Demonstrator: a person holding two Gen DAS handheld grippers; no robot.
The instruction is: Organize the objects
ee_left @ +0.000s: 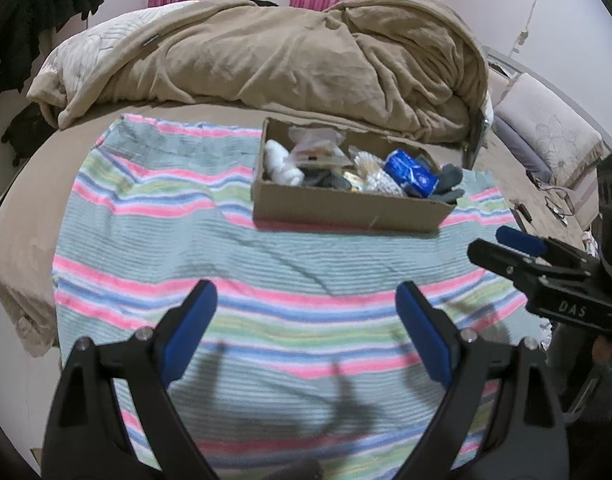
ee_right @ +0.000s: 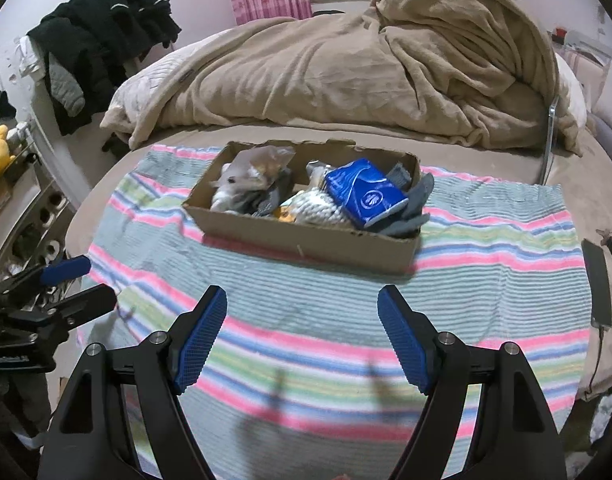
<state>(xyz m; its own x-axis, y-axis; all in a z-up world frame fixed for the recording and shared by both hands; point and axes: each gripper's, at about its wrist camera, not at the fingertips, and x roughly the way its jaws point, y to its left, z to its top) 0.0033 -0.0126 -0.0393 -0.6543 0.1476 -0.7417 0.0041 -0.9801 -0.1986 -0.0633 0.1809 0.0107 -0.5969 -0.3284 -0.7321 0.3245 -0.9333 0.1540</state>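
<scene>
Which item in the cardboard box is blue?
The glossy blue plastic packet, toward the box's right end; the neighbours are white, grey and clear.

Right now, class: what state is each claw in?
Left claw: open, holding nothing.
Right claw: open, holding nothing.

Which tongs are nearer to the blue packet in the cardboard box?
Right, I judge, though not by much. The right tongs face the box with the blue packet slightly to their right. The left tongs sit farther left, with the packet well off to their right.
</scene>
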